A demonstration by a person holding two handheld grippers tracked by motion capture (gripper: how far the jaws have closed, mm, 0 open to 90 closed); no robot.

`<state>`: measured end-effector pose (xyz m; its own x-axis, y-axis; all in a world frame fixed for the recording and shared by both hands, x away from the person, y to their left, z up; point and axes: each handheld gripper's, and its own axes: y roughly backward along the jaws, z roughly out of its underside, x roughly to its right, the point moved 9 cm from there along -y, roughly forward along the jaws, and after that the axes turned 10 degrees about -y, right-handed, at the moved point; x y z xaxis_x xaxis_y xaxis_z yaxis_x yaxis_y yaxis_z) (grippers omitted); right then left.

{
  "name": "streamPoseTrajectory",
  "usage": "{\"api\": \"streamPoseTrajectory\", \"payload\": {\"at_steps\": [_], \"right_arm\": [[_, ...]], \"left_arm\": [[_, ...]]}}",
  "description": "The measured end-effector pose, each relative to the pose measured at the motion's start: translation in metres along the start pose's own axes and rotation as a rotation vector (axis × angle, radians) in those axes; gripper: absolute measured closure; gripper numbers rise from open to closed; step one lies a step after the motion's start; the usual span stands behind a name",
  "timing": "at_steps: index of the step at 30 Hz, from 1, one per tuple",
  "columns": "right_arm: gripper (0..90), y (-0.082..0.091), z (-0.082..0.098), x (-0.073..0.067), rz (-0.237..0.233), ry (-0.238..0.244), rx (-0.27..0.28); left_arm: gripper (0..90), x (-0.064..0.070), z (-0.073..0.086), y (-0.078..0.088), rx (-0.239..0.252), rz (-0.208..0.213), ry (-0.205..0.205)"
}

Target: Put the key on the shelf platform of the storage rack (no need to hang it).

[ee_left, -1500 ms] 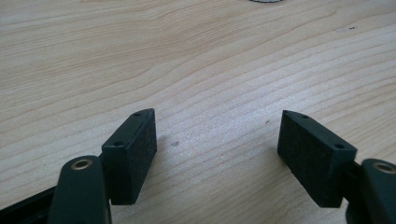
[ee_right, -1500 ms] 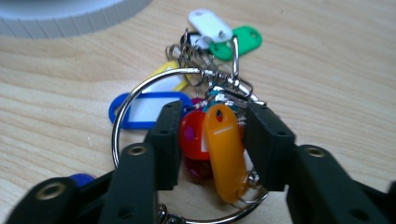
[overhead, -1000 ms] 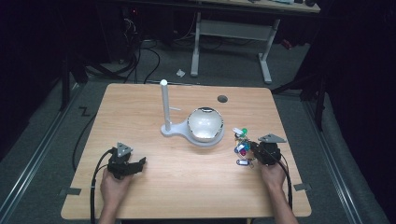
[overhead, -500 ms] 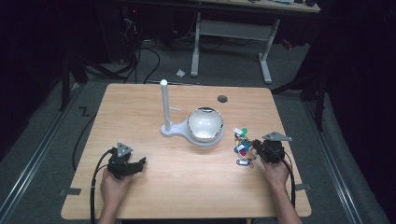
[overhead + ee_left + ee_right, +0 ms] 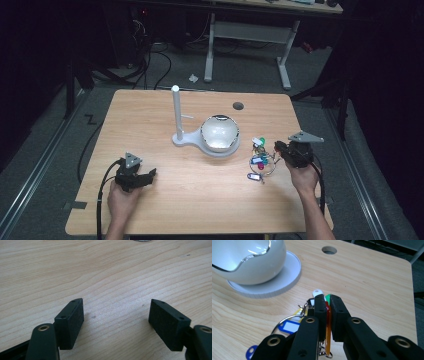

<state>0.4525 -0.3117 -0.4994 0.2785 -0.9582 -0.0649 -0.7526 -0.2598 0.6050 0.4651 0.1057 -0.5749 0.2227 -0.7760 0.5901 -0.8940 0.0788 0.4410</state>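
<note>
Change since earlier frames: right gripper [image 5: 280,148] has shifted slightly toward the bunch of key tags [image 5: 261,160] and now has part of it between its jaws; left gripper [image 5: 145,176] and the other items lie as before.

Right gripper state: jaws nearly together, clamped on an orange tag [image 5: 327,322] that runs up the narrow gap between them (seen in the right gripper view).

Left gripper state: jaws spread wide, nothing between them, resting low over bare wood [image 5: 112,290] at the near left of the surface.

Key tags, position: on the surface [image 5: 200,200], just right of the white bowl-shaped dish [image 5: 219,133] on its round base, well apart from the left gripper.

Key tags relative to right gripper: orange tag inside the jaws; white tag [image 5: 318,292] and green tag [image 5: 328,297] just beyond the jaw tips; blue tag [image 5: 288,327] and wire ring [image 5: 284,321] to the left of the jaws, lying loose.

Step in hand (judgement): securing the bunch for a lift.

Procedure note: the hold is on one thin tag only, so raise slowly and straight up, letting the ring and remaining tags hang free.

Risk (judgement): the tag may slip out edgewise, or the dangling tags may catch the dish base.

Upright post [image 5: 176,112]: stands left of the dish, clear of both grippers.
</note>
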Motion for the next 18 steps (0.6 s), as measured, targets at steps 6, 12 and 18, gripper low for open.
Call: {"api": "streamPoseTrajectory", "payload": {"at_steps": [6,12,18], "right_arm": [[85.3,0.014,-0.020,-0.006,-0.029,0.027,0.014],[85.3,0.029,-0.041,-0.018,-0.061,0.070,0.032],[85.3,0.047,-0.061,-0.033,-0.085,0.122,0.060]], "left_arm": [[28.6,0.000,0.000,0.000,0.000,0.000,0.000],[28.6,0.000,0.000,0.000,0.000,0.000,0.000],[28.6,0.000,0.000,0.000,0.000,0.000,0.002]]}}
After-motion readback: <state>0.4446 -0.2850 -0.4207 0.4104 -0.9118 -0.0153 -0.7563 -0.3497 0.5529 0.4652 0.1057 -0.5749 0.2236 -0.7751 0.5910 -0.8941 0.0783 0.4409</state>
